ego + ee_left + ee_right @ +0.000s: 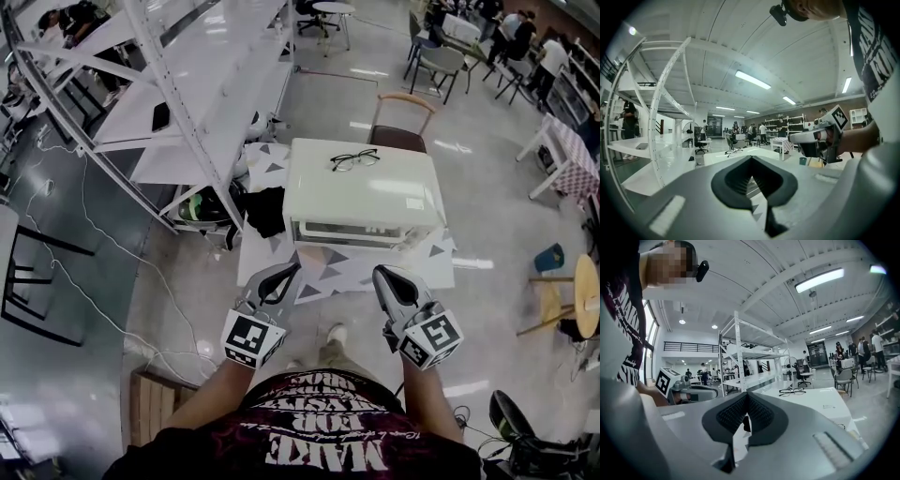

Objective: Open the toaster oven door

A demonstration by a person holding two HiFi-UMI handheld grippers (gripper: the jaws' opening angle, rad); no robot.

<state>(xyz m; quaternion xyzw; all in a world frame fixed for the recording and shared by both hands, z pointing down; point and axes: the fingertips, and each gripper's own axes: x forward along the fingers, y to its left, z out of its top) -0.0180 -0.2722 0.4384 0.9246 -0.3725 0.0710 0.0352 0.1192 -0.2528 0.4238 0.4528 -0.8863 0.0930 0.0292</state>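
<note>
**Reach not begun, door closed**

Head view: the toaster oven sits ahead of both fingertip pairs, well apart.
Left gripper view: the left gripper is pressed together, empty.
Right gripper view: the right gripper is likewise.
Next, one gripper likely parts and reaches the door's handle

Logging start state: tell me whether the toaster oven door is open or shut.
Shut: the toaster oven door stands upright, flush with the front, no gap showing.

At 12 o'clock in the head view, the toaster oven shows its door only as a foreshortened strip; any handle is too small to tell. People at 1 o'clock are tiny and indistinct. The person's shirt is cut off at 6 o'clock.
</note>
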